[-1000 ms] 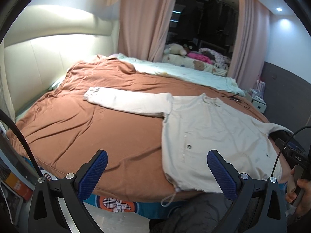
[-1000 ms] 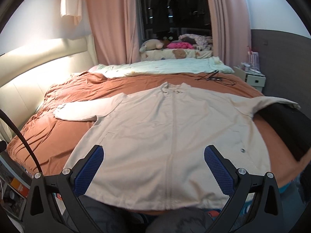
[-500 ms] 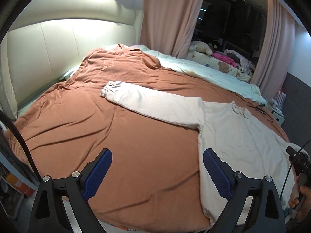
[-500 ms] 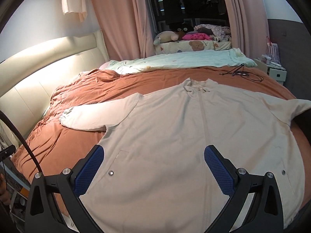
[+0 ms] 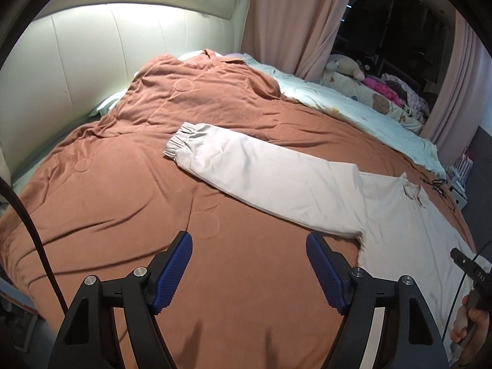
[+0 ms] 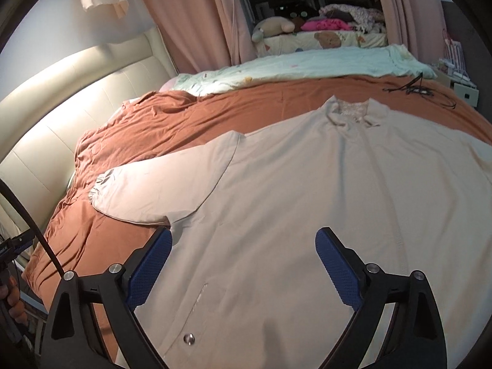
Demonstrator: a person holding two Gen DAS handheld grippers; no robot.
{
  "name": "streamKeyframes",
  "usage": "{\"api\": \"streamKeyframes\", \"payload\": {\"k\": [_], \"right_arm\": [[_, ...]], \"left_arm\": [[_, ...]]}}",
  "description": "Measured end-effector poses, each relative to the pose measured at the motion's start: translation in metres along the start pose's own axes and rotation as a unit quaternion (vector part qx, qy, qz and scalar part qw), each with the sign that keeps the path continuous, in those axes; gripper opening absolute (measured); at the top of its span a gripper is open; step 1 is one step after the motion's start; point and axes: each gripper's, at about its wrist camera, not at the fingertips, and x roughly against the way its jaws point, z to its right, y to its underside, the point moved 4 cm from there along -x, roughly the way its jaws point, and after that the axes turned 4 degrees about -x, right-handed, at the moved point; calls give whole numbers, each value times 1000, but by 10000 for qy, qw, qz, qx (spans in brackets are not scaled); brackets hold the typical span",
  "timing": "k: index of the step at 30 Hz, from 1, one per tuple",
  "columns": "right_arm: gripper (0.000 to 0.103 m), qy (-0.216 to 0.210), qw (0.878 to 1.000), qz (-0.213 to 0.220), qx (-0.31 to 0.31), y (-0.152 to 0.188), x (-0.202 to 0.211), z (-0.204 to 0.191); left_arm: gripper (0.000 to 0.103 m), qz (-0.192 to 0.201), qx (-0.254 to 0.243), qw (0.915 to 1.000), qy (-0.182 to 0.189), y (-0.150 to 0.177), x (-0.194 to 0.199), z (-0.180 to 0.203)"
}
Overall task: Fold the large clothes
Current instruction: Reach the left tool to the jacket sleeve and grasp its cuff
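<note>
A large beige jacket [image 6: 323,184] lies flat, front up, on the brown bedspread [image 5: 123,190]. Its left sleeve [image 5: 264,175] stretches out to the left, ending in an elastic cuff [image 5: 181,138]. My left gripper [image 5: 249,270] is open and empty above the bedspread, just short of the sleeve's underarm. My right gripper [image 6: 243,267] is open and empty above the jacket's lower front, near the underarm seam [image 6: 172,224] and a snap button [image 6: 188,339]. The collar [image 6: 353,113] points to the far side.
A padded cream headboard [image 5: 92,61] runs along the left. A pale green quilt [image 6: 292,67] and stuffed toys [image 6: 273,26] lie at the far side by pink curtains. A black cable [image 6: 412,90] lies near the collar. A bedside table [image 6: 464,92] stands far right.
Both grippers have moved forward over the bed and lower. The left one has swung left toward the sleeve; the right one has come in over the jacket's left front. Both stay open.
</note>
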Motion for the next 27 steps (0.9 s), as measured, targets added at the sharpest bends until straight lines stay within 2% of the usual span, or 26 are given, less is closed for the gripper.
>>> {"api": "streamKeyframes", "payload": {"k": [7, 9, 14, 21, 23, 25, 27], "right_arm": [[88, 202, 9991, -357, -129, -31, -52, 3], [77, 251, 9984, -467, -170, -37, -70, -1], [67, 386, 9965, -736, -132, -47, -108, -7], [59, 393, 9952, -891, -121, -55, -147, -16], [54, 266, 9949, -949, -203, -54, -153, -18], [44, 123, 9947, -989, -247, -54, -158, -17], [32, -41, 9943, -1051, -199, -53, -164, -23]], "left_arm": [[67, -309, 300, 9990, 95, -26, -76, -17], [66, -454, 410, 9980, 160, -30, -104, -20], [64, -727, 721, 9946, 157, -36, -158, -34], [64, -1112, 1417, 9835, 169, -39, -228, -64], [50, -1144, 1658, 9795, 59, -42, -244, -76], [19, -1106, 1875, 9760, -37, -48, -249, -84], [8, -1115, 2032, 9728, 61, -53, -250, -86]]}}
